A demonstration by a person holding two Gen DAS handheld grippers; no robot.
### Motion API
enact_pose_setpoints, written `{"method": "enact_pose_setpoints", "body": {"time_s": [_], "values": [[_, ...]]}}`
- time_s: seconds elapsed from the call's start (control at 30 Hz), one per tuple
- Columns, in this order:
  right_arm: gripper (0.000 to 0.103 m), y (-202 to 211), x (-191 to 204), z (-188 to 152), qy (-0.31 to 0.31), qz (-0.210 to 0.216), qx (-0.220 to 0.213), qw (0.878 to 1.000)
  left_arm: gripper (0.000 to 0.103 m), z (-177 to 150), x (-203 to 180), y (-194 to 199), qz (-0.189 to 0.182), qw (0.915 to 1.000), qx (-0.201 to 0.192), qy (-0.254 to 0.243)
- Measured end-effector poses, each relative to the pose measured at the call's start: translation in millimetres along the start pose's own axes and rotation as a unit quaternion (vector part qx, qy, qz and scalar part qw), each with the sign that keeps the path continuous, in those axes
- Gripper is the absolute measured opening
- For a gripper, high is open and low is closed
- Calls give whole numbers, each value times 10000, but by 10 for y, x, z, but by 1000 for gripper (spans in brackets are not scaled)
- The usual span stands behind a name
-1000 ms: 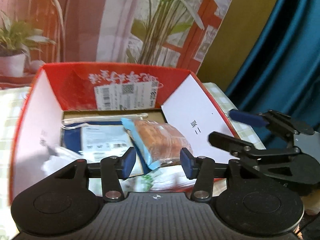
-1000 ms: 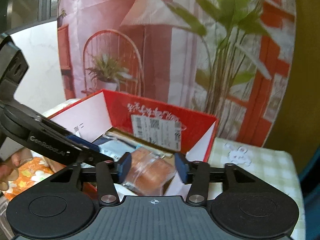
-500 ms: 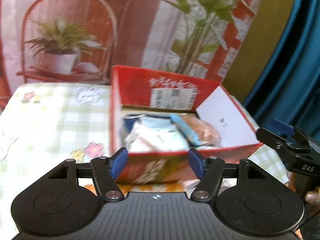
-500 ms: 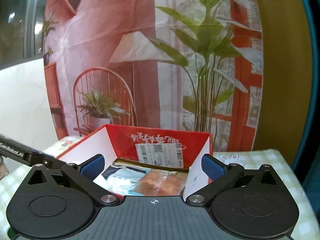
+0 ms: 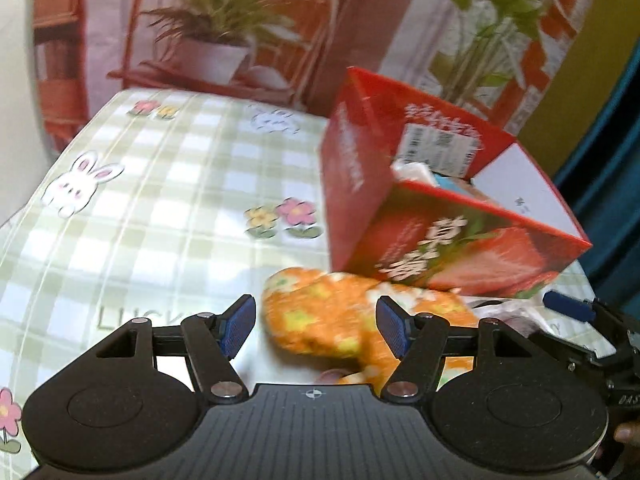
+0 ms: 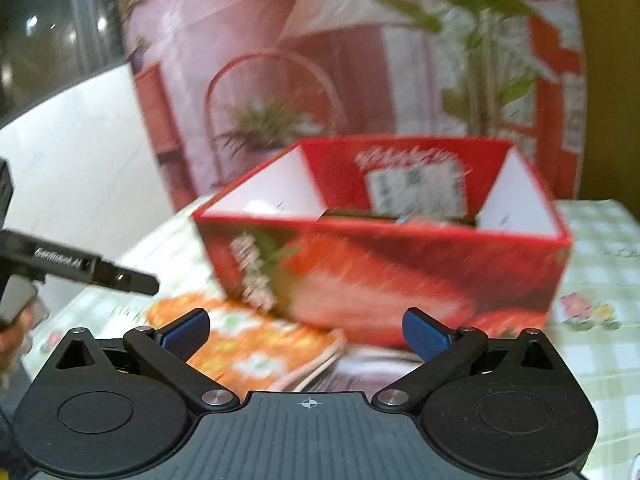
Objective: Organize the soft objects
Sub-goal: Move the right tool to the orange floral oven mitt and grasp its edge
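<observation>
Where fingers hung over red box (image 5: 452, 216), both now face orange cloth (image 5: 340, 320)

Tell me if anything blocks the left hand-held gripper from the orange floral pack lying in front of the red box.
Nothing visible does. The orange floral pack lies on the tablecloth just ahead of the open left hand-held gripper, against the red box.

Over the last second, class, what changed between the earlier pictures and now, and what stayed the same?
Both grippers pulled back out of the red box. The right gripper let go of the wrapped bread there; its jaws, swung wide, are now closing slightly, nothing between them. The left gripper widened, empty, facing the orange floral cloth. The box stayed put.
</observation>
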State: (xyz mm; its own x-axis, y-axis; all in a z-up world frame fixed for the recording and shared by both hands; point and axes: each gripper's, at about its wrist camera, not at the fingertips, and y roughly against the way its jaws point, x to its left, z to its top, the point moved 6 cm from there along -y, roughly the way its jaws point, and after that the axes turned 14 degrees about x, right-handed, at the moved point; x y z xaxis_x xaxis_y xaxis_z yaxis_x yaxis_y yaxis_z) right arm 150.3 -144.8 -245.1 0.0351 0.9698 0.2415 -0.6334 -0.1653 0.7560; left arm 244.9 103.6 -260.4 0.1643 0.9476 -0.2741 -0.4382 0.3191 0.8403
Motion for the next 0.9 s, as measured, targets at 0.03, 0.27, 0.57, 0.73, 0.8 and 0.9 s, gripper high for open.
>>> {"method": "enact_pose_setpoints", "body": {"time_s": [0.03,0.27,0.57,0.73,0.8,0.9], "values": [[91,-35,38,-14,20,52,93,9999,69,-8,55,-26,-31,10000,13,87],[67,-149,153,-129,110,135,451,9988,69,-19,212,-308,-197,9988,80,448],[50,-217,79,-172,-27,414,671,9969,25,-52,165,-392,-287,9962,54,827],[49,-203,34,-185,-201,474,702,9962,23,-25,-43,-150,-46,9986,-257,452],[38,-182,11,-211,-247,474,699,9961,22,-26,-146,-52,-82,9986,-383,350],[25,-118,-27,-233,-239,393,635,9969,22,-54,-313,65,-197,9983,-517,205]]}}
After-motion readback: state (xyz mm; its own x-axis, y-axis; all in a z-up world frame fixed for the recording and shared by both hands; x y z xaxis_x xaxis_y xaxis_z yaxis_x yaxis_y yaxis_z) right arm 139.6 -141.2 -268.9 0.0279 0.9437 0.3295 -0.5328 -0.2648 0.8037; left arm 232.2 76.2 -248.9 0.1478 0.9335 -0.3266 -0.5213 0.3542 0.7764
